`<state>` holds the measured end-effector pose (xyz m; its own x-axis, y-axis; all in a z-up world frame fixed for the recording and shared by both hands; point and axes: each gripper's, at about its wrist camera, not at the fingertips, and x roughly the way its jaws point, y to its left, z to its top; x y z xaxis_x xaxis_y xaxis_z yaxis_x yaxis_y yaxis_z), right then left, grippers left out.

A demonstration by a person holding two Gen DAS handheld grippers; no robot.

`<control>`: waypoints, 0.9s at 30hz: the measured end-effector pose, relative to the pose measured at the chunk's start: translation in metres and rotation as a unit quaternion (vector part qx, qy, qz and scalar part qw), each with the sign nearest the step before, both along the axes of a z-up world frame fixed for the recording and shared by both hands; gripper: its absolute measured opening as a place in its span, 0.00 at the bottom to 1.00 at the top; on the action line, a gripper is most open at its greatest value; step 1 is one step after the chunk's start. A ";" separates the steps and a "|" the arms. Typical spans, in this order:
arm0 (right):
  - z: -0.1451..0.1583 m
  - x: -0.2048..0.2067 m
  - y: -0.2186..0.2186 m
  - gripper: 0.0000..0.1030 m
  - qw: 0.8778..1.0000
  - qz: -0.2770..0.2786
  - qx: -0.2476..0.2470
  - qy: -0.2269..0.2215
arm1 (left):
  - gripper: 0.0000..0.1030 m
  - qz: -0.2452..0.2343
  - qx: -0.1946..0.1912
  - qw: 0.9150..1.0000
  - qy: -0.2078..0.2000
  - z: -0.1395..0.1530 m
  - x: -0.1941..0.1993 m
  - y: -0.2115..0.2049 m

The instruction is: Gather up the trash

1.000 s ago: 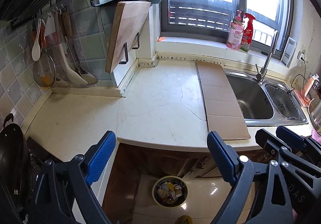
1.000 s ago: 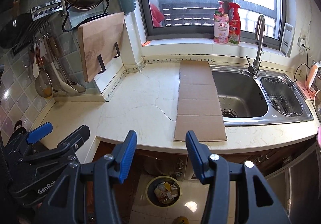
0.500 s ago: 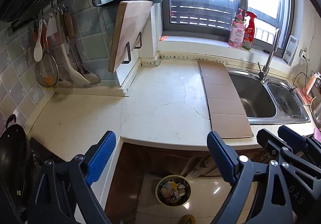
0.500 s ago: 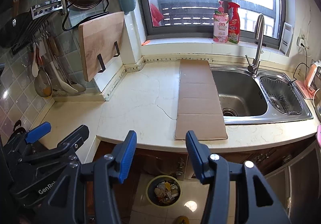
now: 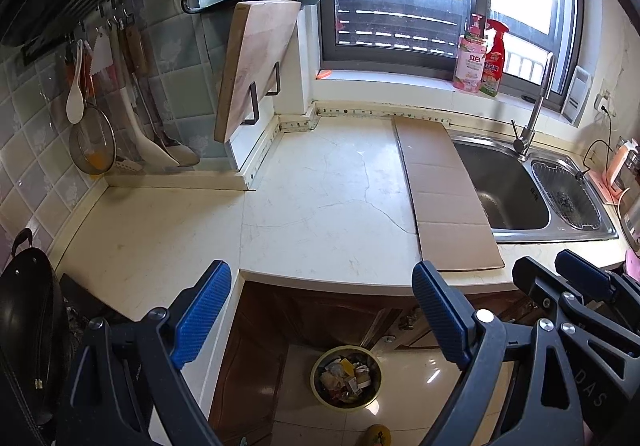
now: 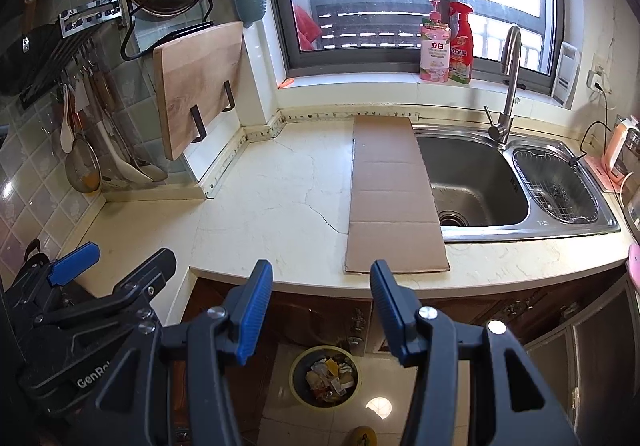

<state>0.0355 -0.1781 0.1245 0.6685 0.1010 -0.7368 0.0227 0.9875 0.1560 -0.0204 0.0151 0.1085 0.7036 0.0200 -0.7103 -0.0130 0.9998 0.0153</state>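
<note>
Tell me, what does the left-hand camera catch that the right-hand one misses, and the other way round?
Only the left wrist view shows the black wok at the counter's near left end. Only the right wrist view shows the sink's drain hole and the red cloth behind the window. Both share the cardboard strip lying flat beside the sink, the full trash bin on the floor, and both grippers, left gripper and right gripper, open and empty.

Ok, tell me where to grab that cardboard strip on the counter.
Take the cardboard strip by its near short end, coming in from the counter's front edge. It lies flat, so only that end, which sits at the counter's edge, seems to offer the right tool a bite.
</note>
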 end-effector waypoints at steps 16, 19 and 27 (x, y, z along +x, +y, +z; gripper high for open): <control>-0.001 -0.011 -0.004 0.50 1.000 -0.009 0.003 0.002 | 0.87 -0.013 0.002 1.000 0.000 -0.002 -0.007 -0.002; -0.001 -0.011 -0.004 0.50 1.000 -0.009 0.003 0.002 | 0.87 -0.014 0.002 1.000 0.000 -0.002 -0.007 -0.001; 0.000 -0.015 -0.004 0.50 1.000 -0.010 0.007 0.004 | 0.87 -0.016 0.001 1.000 0.003 -0.006 -0.012 -0.006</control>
